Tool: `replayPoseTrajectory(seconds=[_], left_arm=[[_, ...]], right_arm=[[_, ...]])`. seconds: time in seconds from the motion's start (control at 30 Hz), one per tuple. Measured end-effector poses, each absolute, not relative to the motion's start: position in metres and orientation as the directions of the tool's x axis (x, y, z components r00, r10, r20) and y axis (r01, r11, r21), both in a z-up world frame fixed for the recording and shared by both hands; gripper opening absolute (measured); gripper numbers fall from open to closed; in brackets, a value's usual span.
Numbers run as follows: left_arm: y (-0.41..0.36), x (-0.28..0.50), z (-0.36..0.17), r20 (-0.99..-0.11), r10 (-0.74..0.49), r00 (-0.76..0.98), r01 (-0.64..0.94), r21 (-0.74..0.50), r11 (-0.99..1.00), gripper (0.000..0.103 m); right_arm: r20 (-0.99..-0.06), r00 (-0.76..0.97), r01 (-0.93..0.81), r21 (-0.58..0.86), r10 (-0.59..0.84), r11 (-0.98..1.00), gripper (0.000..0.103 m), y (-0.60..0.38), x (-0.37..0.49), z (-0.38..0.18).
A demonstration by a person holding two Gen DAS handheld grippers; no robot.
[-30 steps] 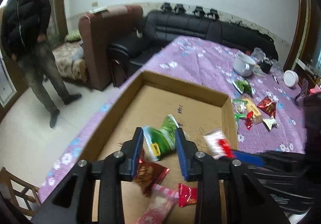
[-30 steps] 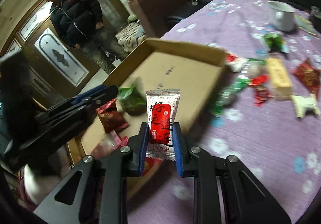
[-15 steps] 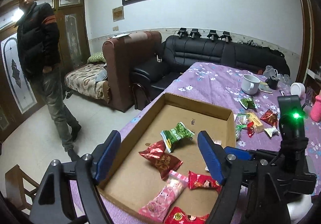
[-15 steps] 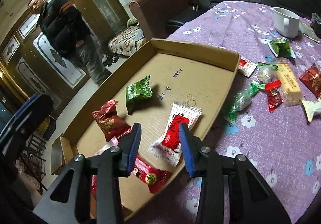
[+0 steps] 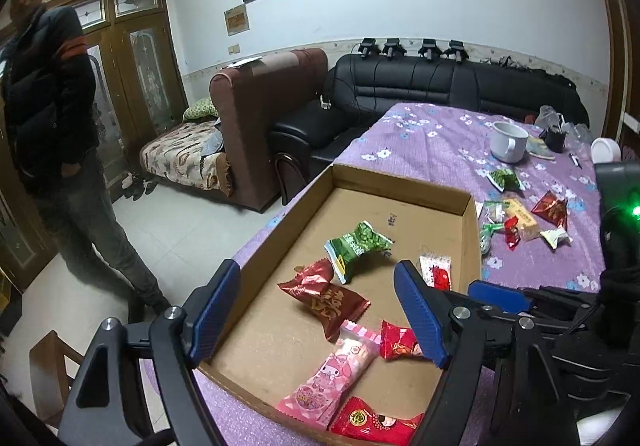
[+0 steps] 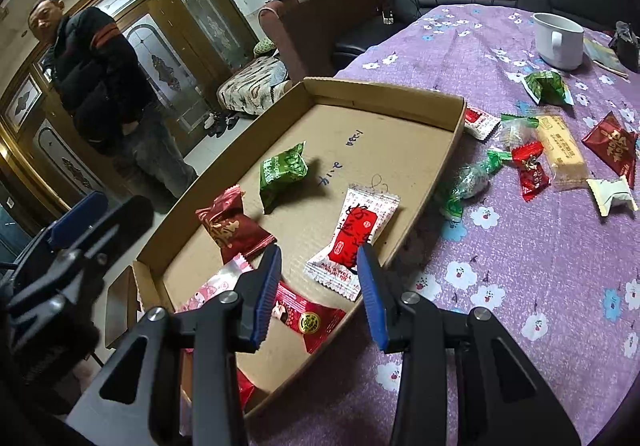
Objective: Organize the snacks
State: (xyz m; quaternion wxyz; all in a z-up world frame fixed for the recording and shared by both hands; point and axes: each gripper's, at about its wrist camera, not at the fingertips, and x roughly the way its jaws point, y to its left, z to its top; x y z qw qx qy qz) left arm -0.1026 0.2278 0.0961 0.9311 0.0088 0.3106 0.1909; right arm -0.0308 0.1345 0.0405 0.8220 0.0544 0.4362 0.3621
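A shallow cardboard tray (image 5: 404, 182) (image 6: 384, 94) lies on the purple flowered tablecloth (image 6: 520, 266). In it lie a green snack pack (image 5: 356, 246) (image 6: 282, 170), a dark red pack (image 5: 326, 296) (image 6: 230, 224), a white-and-red candy pack (image 6: 354, 234) (image 5: 436, 272), a pink pack (image 5: 332, 378) and red packs (image 5: 400, 340). My left gripper (image 5: 316, 314) is open and empty above the tray's near end. My right gripper (image 6: 320, 290) is open and empty just above the white-and-red pack. Several loose snacks (image 6: 540, 154) lie on the cloth right of the tray.
A white mug (image 6: 558, 40) stands farther back on the table. A man in a black jacket (image 5: 52, 118) stands on the floor to the left. A brown armchair (image 5: 268, 106) and a black sofa (image 5: 440, 86) stand beyond the table.
Both grippers opened: the left let go of the green pack, the right let go of the white-and-red pack, and both packs now lie in the tray. Both grippers drew back and up.
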Motion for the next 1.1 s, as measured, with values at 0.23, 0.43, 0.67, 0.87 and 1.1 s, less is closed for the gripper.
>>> replayPoseTrajectory(seconds=[0.23, 0.43, 0.67, 0.87, 1.1], left_arm=[[0.226, -0.102, 0.092, -0.592, 0.36, 0.722, -0.345, 0.143, 0.928, 0.079], [0.224, -0.103, 0.092, -0.601, 0.328, 0.729, -0.322, 0.122, 0.939, 0.079], [0.217, -0.105, 0.092, -0.589, 0.24, 0.772, -0.251, 0.065, 0.966, 0.079], [0.199, -0.096, 0.083, -0.613, 0.235, 0.754, -0.218, 0.103, 0.97, 0.079], [0.184, -0.094, 0.079, -0.627, 0.237, 0.742, -0.193, 0.139, 0.971, 0.079]], right_arm=[[-0.673, 0.364, -0.548, 0.403, 0.643, 0.733, 0.042, 0.13, -0.033, 0.044], [-0.675, 0.396, -0.533, 0.383, 0.623, 0.754, 0.042, 0.11, -0.031, 0.05], [-0.684, 0.549, -0.327, 0.353, 0.48, 0.877, 0.042, 0.001, 0.007, 0.058], [-0.689, 0.573, -0.238, 0.378, 0.444, 0.895, 0.042, -0.043, 0.018, 0.051], [-0.69, 0.553, -0.231, 0.41, 0.466, 0.882, 0.043, -0.045, 0.017, 0.039]])
